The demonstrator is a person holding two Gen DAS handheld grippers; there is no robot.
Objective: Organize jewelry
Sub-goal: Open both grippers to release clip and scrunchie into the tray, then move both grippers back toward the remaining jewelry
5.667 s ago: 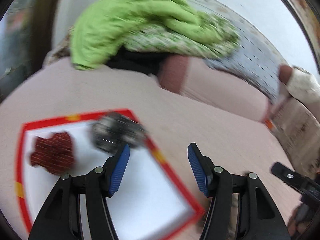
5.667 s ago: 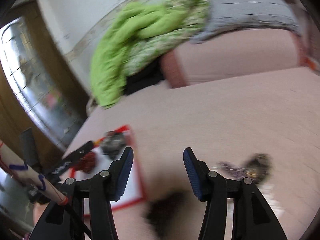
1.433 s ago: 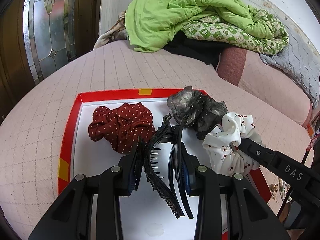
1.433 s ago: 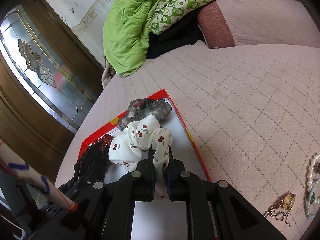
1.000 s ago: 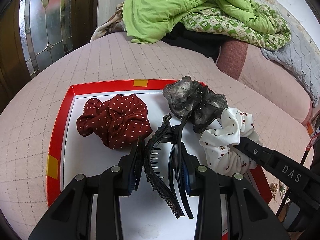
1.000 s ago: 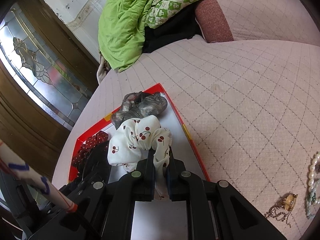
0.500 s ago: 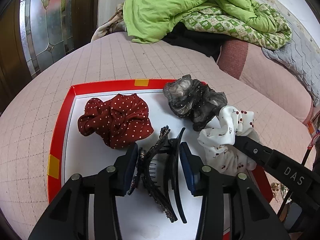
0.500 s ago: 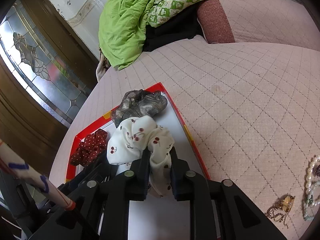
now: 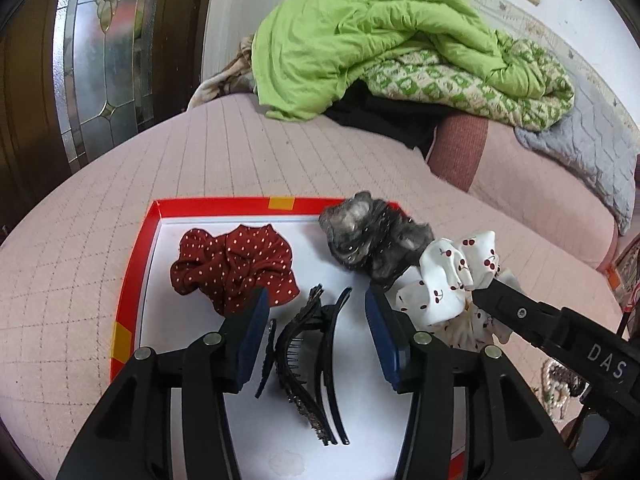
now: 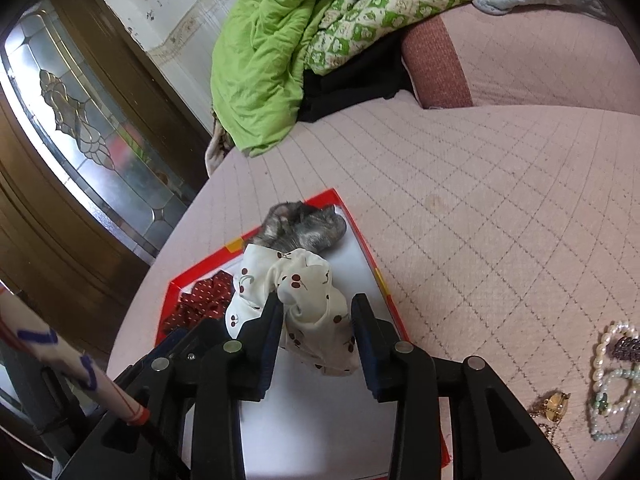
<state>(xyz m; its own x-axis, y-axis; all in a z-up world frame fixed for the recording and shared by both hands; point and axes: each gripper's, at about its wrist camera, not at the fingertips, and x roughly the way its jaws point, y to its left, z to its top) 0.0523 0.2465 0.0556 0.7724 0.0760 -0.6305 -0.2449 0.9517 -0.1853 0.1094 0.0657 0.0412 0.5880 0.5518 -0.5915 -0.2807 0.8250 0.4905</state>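
So both grippers are basically mid-release here. The left gripper (image 9: 316, 332) has just been spreading its blue-padded jaws, and the black toothed plastic hair claw clips (image 9: 310, 360) lie loose between them on the white floor of the red-rimmed tray (image 9: 138, 256), no pad touching them. Looks like they were set near the tray's front edge because the back half is already taken.

The right gripper (image 10: 316, 320) has also just been opening. The white cherry-print fabric scrunchie (image 10: 304, 300) sits in the gap; its left pad looks like it may brush the cloth, but nothing is pinched, so the scrunchie is resting on the tray by the right rim. It is touching the grey gauzy scrunchie (image 9: 368, 236), which fills the back right corner and slightly overhangs the rim. The dark red white-dotted scrunchie (image 9: 232, 268) is at the back left, apart from the others.

So hair stuff is being bunched by type in the tray. Still out on the pink quilted bed cover (image 10: 500, 200), well right of the tray: a pearl bead strand (image 10: 612, 368) and a small gold chain piece (image 10: 554, 404), probably next up.
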